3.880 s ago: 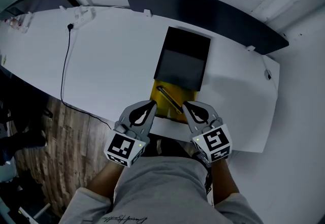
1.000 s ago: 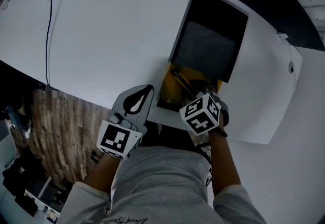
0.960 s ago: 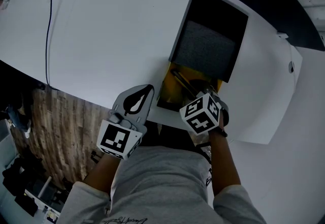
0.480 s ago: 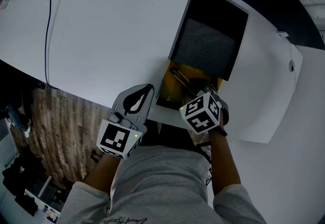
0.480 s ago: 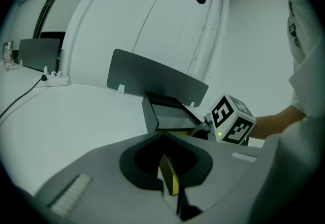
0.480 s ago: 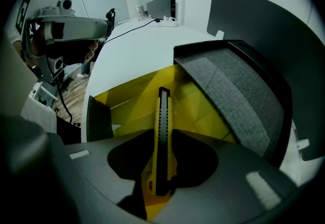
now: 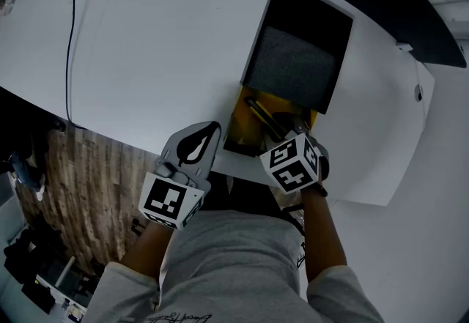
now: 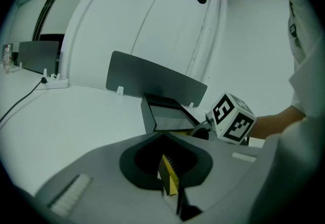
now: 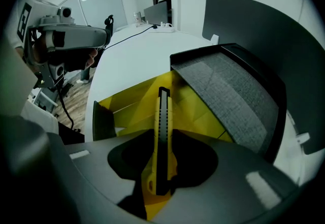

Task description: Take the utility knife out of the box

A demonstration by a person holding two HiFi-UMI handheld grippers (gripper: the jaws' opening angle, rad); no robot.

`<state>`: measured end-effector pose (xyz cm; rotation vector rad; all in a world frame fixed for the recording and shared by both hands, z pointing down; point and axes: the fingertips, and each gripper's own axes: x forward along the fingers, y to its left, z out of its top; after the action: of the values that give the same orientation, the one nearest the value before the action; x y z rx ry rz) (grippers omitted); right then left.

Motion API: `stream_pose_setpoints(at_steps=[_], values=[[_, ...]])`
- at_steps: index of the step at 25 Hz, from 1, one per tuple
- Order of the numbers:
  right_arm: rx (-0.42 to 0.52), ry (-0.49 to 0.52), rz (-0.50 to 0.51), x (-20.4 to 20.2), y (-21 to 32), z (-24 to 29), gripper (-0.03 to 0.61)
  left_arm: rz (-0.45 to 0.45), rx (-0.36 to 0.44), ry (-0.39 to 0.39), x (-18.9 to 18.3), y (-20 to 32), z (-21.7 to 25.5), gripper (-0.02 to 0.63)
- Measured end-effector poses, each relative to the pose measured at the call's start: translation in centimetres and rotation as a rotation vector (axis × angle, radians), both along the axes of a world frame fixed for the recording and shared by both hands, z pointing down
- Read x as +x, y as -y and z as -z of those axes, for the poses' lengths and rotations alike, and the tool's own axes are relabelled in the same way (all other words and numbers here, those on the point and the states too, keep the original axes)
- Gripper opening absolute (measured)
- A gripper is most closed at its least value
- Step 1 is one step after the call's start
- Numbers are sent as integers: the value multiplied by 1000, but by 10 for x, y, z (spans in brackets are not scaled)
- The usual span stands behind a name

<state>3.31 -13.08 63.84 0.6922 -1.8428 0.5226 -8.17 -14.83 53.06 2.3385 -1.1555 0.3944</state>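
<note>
Partly done: right gripper, jaws just closed in, pinches the knife lying inside the box; lift-out remains. Left gripper pressed together, empty, beside the box.

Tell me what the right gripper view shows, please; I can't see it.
A yellow knife lies in an open yellow box, its handle pinched between the right gripper's jaws, which have just been closing. The box's dark lid, lined with grey foam, stands open at right on a white table.
</note>
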Motion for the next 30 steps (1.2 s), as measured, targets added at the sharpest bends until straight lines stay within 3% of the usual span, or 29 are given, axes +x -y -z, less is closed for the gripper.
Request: stream_pose_setpoints(at_steps=[30], values=[[165, 257, -159, 12, -6, 102, 130, -39, 146, 20, 16, -15, 70, 1]])
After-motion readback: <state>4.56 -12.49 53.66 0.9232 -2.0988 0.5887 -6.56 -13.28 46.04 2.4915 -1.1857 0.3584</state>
